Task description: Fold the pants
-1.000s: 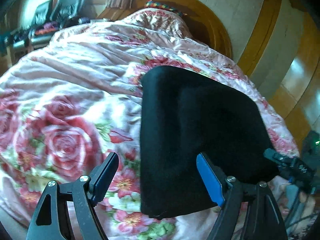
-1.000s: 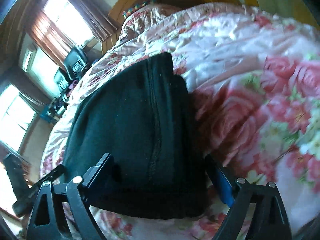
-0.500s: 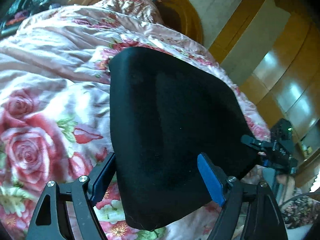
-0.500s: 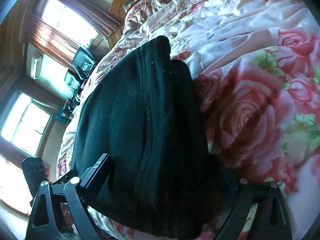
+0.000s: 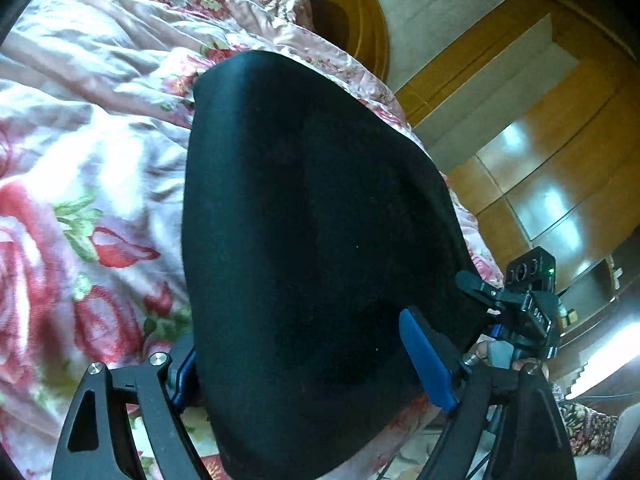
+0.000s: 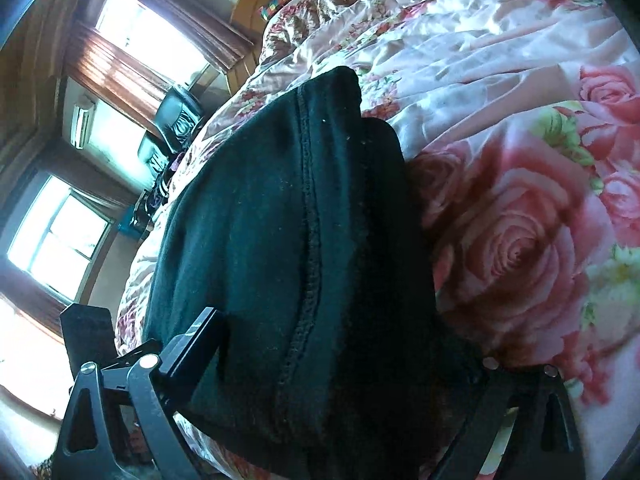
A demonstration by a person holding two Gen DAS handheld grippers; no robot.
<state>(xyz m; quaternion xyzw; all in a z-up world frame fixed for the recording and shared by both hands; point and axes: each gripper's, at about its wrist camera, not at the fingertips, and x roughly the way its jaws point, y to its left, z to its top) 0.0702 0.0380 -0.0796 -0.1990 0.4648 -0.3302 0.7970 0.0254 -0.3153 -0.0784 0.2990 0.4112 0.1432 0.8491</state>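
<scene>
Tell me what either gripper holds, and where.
Nothing is clamped. The near edge of the black pants lies between the wide jaws of the left gripper, which are opening, and of the right gripper.

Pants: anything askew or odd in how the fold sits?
Slightly uneven: in the right wrist view, an under layer of the black pants sticks out past the top layer at the far right corner. No damage visible; they lie on the floral bedspread.

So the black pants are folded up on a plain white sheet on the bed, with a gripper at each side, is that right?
Not quite. The black pants lie on a pink bedcover printed with roses, not a plain white sheet, as the right wrist view shows. The rest stands.
</scene>
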